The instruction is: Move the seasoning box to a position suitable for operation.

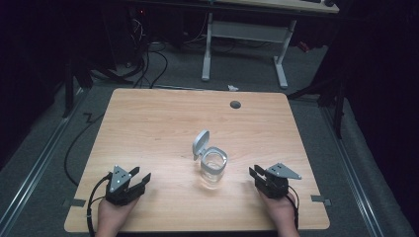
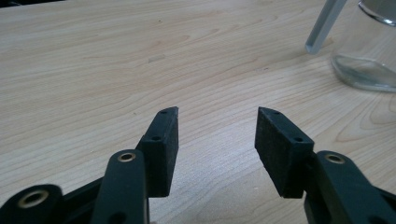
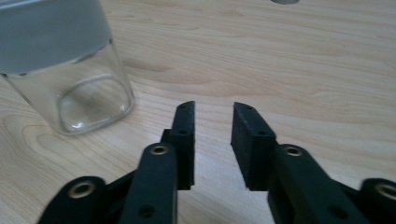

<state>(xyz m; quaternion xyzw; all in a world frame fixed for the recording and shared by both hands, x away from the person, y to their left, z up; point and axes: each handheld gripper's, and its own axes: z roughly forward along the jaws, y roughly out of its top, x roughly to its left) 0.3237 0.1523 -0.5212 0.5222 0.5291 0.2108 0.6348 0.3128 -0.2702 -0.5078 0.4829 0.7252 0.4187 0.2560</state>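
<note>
wood table (image 1: 148, 128), dim room. glass jar (image 1: 214, 168) mid-table, lid (image 1: 200, 143) flipped up. left gripper (image 1: 141, 180) wide, right gripper (image 1: 254, 174) narrower; both empty. jar likely rigid, slippery, fragile: grip flat walls.

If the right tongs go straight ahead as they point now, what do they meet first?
Probably nothing: the right tongs aim past the jar, which stands to one side; ahead lies bare table.

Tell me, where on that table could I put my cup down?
Almost anywhere: the table is bare behind the jar up to the grommet, and all along its left side. Tightest is the front, between jar and each tongs.
</note>
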